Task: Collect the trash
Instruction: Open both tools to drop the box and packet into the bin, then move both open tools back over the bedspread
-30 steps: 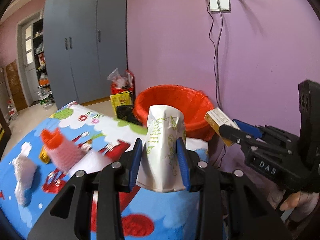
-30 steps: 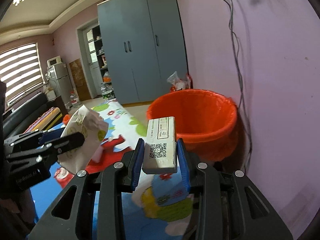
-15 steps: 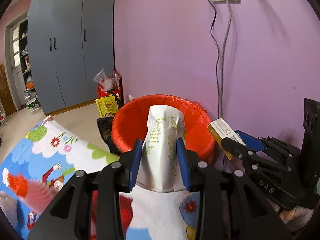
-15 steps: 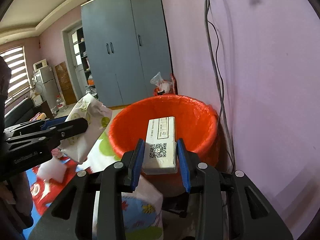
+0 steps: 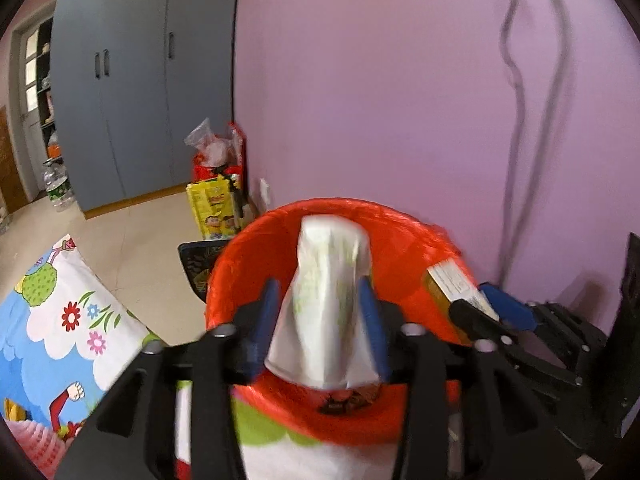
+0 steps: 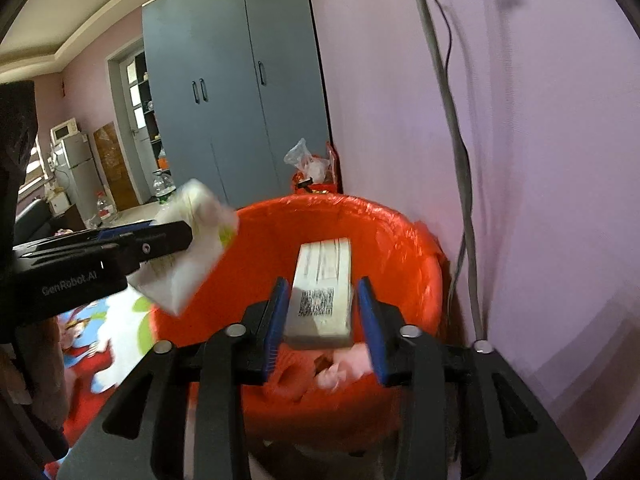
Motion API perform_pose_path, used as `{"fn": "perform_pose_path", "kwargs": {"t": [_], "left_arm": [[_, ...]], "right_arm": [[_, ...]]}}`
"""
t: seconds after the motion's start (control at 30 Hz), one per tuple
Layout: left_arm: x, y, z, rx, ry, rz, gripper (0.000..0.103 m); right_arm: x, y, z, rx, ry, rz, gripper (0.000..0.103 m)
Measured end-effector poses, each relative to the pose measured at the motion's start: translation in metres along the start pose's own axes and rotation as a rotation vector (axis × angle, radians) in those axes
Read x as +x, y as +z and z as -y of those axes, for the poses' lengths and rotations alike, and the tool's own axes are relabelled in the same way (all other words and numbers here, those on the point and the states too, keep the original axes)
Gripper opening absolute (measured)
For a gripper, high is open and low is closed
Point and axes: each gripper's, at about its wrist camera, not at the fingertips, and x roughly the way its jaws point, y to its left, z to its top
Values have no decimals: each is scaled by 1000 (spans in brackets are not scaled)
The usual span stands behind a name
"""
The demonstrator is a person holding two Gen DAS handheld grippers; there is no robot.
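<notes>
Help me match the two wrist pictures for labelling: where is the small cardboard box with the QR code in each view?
Left wrist view: the cardboard box sits at the right, in the right gripper, over the bin's rim.
Right wrist view: the box is at centre, between that gripper's blue pads, which stand clear of it.
Shared landmark: the orange-lined trash bin.

Orange bin (image 5: 240, 276) (blue-padded tools)

Both grippers are matte black plastic with blue pads lining the inner faces of their fingers. The left gripper (image 5: 320, 324) and right gripper (image 6: 322, 322) carry round silver screws at their joints. White lettering reading "GenRobot.AI" marks the left one's side.
</notes>
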Motion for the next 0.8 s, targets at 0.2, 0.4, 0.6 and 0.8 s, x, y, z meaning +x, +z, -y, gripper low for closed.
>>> {"fn": "perform_pose_path", "kwargs": {"t": [0.2,0.4,0.6,0.8], "left_arm": [[0,-3,-19,-40,63,18,78],[-51,-20,-25,-57,143,52,92],[-122,-49,-25,-80,188,85,98],[-192,-95,-28,-56,221,87,98]], "right_arm": [[3,3,8,-18,-21,2,53],[-37,-11,5,3,-5,7,53],[-96,-30,-18,25,31,16,55],[-142,-48,-56,-2,85,11,58]]}}
